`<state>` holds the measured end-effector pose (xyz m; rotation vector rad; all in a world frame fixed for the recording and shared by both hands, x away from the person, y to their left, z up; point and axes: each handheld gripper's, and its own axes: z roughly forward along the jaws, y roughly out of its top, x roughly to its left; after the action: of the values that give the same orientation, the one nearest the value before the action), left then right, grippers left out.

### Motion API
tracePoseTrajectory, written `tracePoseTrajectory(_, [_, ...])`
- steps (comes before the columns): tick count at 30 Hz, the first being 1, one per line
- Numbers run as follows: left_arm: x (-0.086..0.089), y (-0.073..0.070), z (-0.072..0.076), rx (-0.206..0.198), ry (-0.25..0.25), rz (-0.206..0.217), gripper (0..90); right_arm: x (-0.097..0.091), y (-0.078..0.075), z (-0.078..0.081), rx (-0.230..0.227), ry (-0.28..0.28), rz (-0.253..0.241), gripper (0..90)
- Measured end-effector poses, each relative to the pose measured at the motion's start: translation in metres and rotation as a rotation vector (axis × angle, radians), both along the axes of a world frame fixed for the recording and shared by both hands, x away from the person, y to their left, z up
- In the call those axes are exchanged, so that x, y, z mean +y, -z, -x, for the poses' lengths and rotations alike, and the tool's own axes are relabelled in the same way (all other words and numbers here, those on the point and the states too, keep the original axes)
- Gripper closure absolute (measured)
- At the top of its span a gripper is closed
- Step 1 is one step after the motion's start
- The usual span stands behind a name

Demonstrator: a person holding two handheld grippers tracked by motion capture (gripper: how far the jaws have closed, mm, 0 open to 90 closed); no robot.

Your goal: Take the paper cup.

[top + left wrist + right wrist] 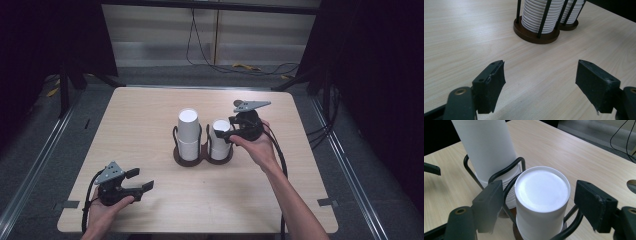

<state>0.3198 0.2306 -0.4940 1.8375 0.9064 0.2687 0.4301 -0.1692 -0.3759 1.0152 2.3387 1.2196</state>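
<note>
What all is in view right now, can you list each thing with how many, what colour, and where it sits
Taller cup stack: one, white, upside down, left ring of the holder, near the table's middle.
Shorter cup stack: one, white, upside down, right ring of the holder, between the right gripper's jaws, pads not touching it.
Cup holder: one, dark brown base with black wire uprights, table centre.
Table: one, light wood.
Cables: several, black and yellow, on the floor beyond the table.
Left gripper: one, black with grey plate, front left of the table, jaws open over bare wood.
Right gripper: one, black with grey plate, at the shorter stack, jaws open.
</note>
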Motion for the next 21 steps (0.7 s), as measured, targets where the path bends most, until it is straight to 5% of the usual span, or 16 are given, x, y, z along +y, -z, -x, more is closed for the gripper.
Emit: tracePoseTrajectory(21, [0.002,-0.001,0.001,-0.003,-0.004,-0.001,23.3,0.013,0.004,-0.018,0.038,-0.026,0.044,29.7])
